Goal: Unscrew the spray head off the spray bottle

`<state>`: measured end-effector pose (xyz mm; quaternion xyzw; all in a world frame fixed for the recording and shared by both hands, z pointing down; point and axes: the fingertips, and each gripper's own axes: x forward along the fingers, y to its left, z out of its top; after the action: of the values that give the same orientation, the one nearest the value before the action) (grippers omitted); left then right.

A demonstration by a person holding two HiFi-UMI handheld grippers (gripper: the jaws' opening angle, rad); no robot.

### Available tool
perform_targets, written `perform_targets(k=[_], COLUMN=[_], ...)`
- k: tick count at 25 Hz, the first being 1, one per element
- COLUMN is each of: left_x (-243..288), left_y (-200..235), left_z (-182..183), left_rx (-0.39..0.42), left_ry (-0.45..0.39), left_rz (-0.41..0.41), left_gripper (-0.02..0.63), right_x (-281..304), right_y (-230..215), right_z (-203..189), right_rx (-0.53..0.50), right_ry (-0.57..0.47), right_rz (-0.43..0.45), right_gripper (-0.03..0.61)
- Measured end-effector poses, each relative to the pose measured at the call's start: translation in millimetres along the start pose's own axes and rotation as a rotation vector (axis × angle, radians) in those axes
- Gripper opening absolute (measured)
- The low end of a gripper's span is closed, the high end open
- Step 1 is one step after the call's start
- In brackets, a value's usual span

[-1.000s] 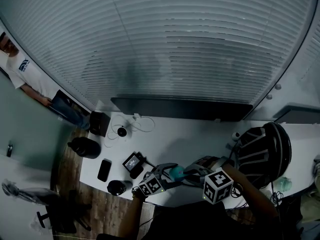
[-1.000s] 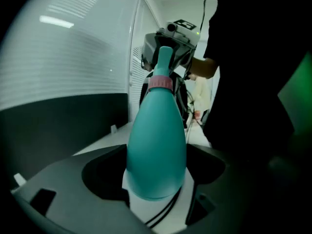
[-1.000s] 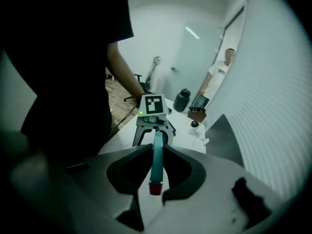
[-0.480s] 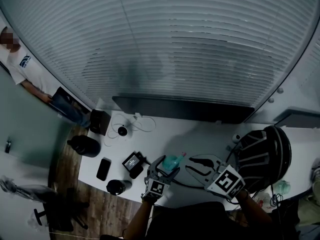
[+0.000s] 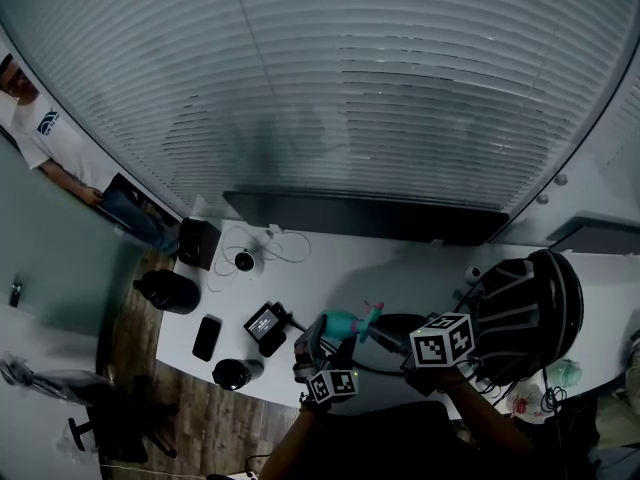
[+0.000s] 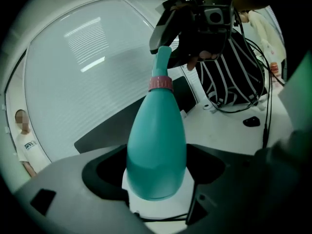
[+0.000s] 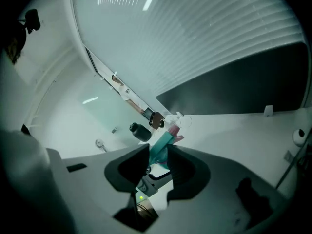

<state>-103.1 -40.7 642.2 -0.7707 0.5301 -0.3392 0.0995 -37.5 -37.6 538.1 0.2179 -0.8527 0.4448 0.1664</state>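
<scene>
The teal spray bottle (image 5: 339, 323) lies tilted over the desk's front edge, its neck toward the right. My left gripper (image 5: 322, 353) is shut on its wide body (image 6: 157, 145), base toward the camera. A pink collar (image 6: 160, 83) rings the neck, with the teal spray head (image 6: 164, 56) beyond it. My right gripper (image 5: 388, 330) reaches in from the right. Its jaws have just been opening, and the spray head (image 7: 160, 149) is between them with both pads still against it. The pink part (image 7: 174, 129) shows just past the jaws.
A black helmet with white stripes (image 5: 525, 306) sits at the right of the white desk (image 5: 400, 268). At the left lie a phone (image 5: 208, 339), a small black device (image 5: 266, 323), round dark objects (image 5: 168, 294) and a white cable (image 5: 262, 246). A person (image 5: 40, 133) stands far left.
The bottle has swung from near upright to lying over toward the right. The left gripper has shifted right and nearer. The right gripper's marker cube has moved up and left, closer to the spray head.
</scene>
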Motion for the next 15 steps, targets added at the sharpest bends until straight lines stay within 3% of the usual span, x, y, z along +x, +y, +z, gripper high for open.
perform_targets(k=[4, 10, 12, 15], left_x=[-2, -7, -7, -3], left_y=[7, 15, 14, 6], left_z=[-9, -7, -7, -7], left_rx=[0.093, 0.335, 0.357, 0.348], left_ry=[0.050, 0.060, 0.061, 0.059], left_rz=[0.044, 0.103, 0.098, 0.055], left_gripper=[0.373, 0.373, 0.373, 0.373], right_x=[7, 12, 13, 11], right_y=[-6, -7, -11, -16], right_z=[-8, -19, -22, -25], right_rx=[0.010, 0.264, 0.233, 0.007], right_ry=[0.061, 0.109, 0.116, 0.145], right_rz=[-0.003, 0.143, 0.122, 0.030], right_gripper=[0.104, 0.104, 0.090, 0.069])
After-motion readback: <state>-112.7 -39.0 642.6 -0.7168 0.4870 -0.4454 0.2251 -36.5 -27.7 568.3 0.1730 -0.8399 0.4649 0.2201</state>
